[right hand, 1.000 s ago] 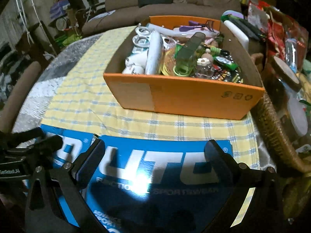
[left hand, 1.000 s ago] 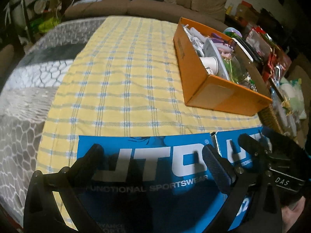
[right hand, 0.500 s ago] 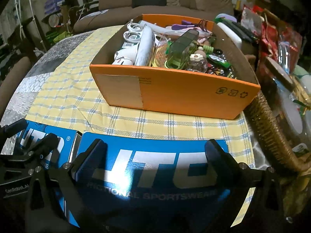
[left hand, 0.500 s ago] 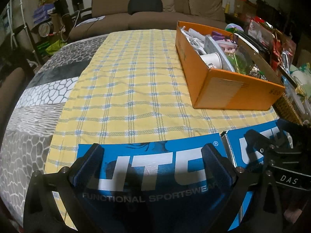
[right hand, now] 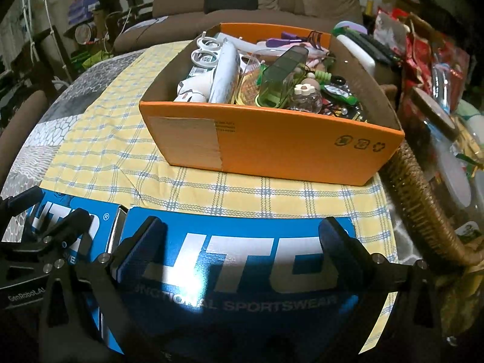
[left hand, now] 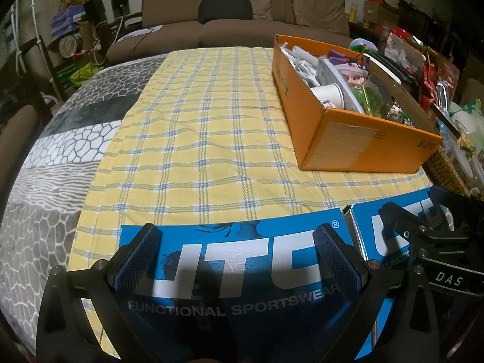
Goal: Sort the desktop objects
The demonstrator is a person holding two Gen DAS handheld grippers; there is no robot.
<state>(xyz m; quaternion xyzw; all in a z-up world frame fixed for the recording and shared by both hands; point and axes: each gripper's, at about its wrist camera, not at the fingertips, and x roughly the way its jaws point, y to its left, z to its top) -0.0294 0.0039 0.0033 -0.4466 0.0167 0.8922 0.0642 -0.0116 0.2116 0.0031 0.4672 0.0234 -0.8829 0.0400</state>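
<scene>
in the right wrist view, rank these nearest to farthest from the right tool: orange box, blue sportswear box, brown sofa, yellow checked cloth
1. Blue sportswear box, directly under the open right tool.
2. Yellow checked cloth, the strip just ahead of that box.
3. Orange box, on the cloth, centre, full of small items.
4. Brown sofa, beyond the table at the back.

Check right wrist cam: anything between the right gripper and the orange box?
Nothing loose. Right gripper hovers over a blue sportswear box lid; beyond it only bare yellow plaid cloth reaches the orange box, per the right wrist view.
</scene>
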